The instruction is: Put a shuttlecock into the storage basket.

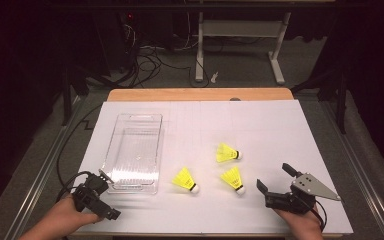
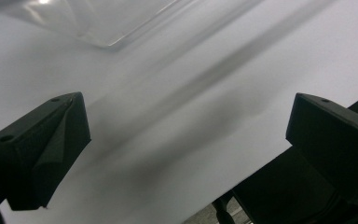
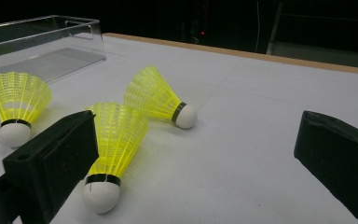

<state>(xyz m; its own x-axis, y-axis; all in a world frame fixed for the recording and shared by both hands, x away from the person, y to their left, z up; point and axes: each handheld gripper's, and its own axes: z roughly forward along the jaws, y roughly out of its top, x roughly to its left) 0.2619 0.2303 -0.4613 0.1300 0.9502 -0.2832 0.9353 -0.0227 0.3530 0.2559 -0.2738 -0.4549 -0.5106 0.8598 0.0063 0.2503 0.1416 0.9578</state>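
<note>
Where white table [image 1: 280, 130] sits, dark room, cabled floor [image 1: 150, 65]

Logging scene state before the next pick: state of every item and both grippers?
clear tray: upright on the table, empty.
left shuttlecock: on its side, out of the tray.
middle shuttlecock: on its side, nearest the right gripper.
far shuttlecock: on its side, free.
left gripper: open, holding nothing, beside the tray's near corner.
right gripper: open, holding nothing.
</note>
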